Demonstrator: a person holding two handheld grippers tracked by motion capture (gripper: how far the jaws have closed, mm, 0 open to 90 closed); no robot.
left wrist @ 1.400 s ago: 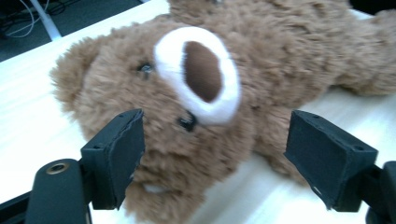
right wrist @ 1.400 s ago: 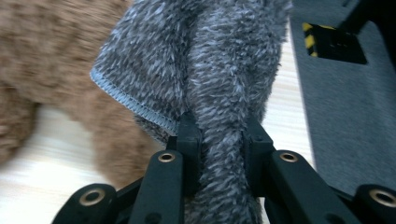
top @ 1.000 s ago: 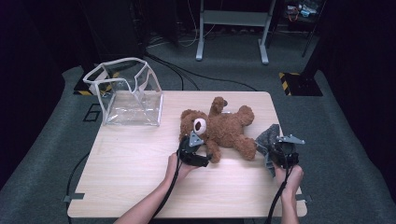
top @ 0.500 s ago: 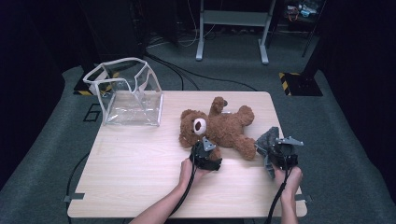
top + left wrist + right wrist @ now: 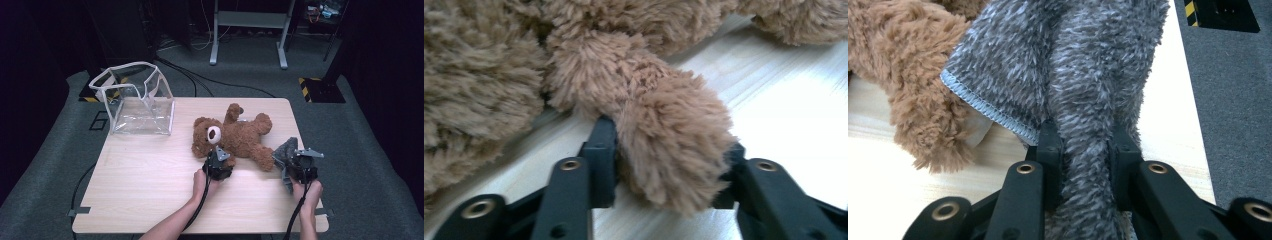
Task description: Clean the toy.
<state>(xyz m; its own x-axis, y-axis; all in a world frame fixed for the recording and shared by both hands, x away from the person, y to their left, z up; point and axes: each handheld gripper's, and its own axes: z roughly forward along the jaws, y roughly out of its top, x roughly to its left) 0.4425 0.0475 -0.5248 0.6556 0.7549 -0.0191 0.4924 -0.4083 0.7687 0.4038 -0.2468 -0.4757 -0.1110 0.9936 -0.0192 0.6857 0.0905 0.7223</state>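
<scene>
A brown teddy bear point(image 5: 240, 137) lies on its back in the middle of the wooden table point(image 5: 140, 190). My left gripper point(image 5: 218, 161) is at the bear's near side. In the left gripper view its jaws point(image 5: 667, 137) stand open on either side of a furry brown paw point(image 5: 674, 150), which fills the gap between them. My right gripper point(image 5: 296, 162) is at the table's right, beside the bear's leg. It is shut on a grey fuzzy cloth point(image 5: 1073, 60), whose fold runs up between the jaws point(image 5: 1082, 135). The cloth point(image 5: 285, 150) bunches up in front of that gripper.
A transparent plastic bag point(image 5: 140, 100) with white trim stands open at the table's back left. The bear's leg point(image 5: 923, 100) lies just left of the grey cloth. Dark carpet, cables and a metal stand surround the table.
My left gripper has moved right and forward from beside the bear's head to its paw, which now sits between the jaws. The right gripper has held still with the cloth.
</scene>
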